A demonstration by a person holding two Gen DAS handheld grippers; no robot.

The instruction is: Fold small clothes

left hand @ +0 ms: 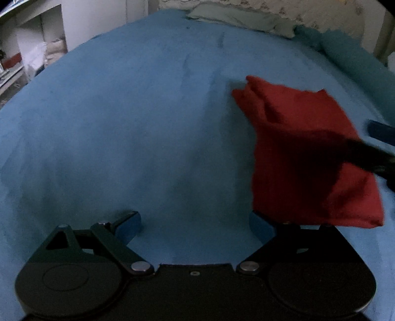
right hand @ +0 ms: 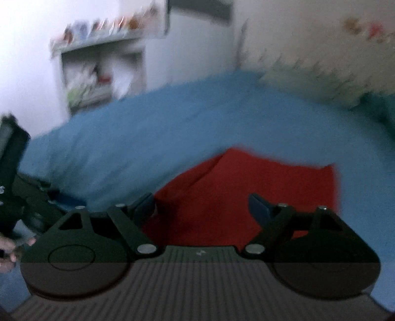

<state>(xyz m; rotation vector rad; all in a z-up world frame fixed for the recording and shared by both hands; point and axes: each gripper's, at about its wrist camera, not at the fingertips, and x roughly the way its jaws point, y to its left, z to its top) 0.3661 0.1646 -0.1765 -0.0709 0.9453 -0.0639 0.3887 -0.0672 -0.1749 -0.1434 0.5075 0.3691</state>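
You work over a bed covered by a blue blanket point(left hand: 128, 118), its fuzzy surface faintly creased toward the far side. A folded red garment point(left hand: 303, 153) lies flat on it to the right in the left wrist view, its near edge just beside your right-hand fingertip there. Along the far edge you see a pale green cloth point(left hand: 229, 17) lying crumpled, and at the far right a teal bundle point(left hand: 350, 51) rests on the blanket. The right wrist view is blurred.
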